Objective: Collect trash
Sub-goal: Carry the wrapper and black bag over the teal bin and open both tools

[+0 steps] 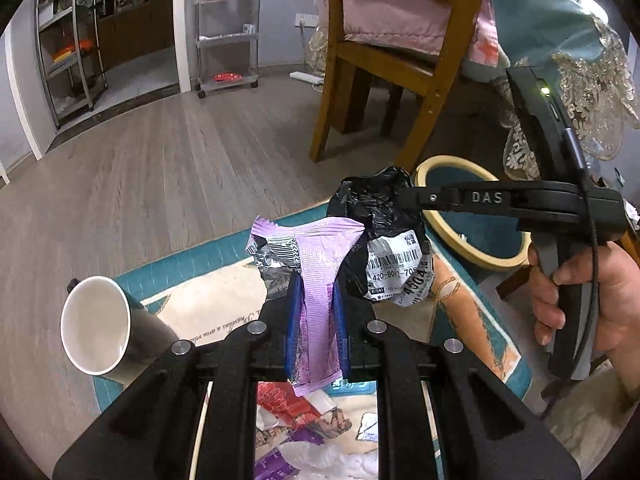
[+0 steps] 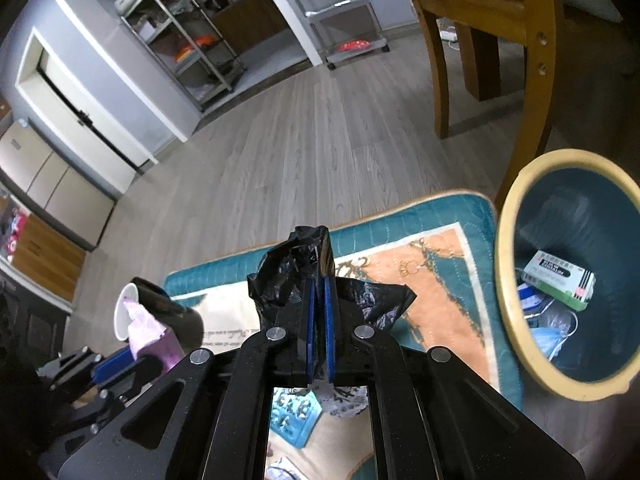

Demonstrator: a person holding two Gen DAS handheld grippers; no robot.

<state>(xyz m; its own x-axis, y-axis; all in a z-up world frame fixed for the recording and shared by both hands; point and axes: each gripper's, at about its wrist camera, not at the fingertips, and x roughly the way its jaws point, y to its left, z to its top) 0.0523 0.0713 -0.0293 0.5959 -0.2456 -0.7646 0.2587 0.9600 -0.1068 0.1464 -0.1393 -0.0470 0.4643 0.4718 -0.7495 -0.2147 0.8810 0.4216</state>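
Note:
My left gripper (image 1: 316, 284) is shut on a purple foil wrapper (image 1: 316, 272), which sticks up between the blue pads above the rug. My right gripper (image 2: 319, 280) is shut on a crumpled black plastic bag (image 2: 292, 272). In the left wrist view that black bag (image 1: 376, 216), with a white barcode label, hangs from the right gripper's tip just beyond the wrapper. A teal bin with a yellow rim (image 2: 504, 280) stands at the right. Inside it lie a white and green box (image 2: 560, 280) and other litter. The same bin (image 1: 476, 220) shows behind the right gripper.
A dark paper cup (image 1: 100, 324) lies on its side on the teal patterned rug (image 2: 420, 216). More wrappers (image 1: 296, 412) litter the rug below the grippers. A wooden chair (image 1: 372, 64) stands behind the bin, beside a table under a teal cloth (image 1: 560, 28). Wood floor stretches to metal shelves (image 1: 68, 40).

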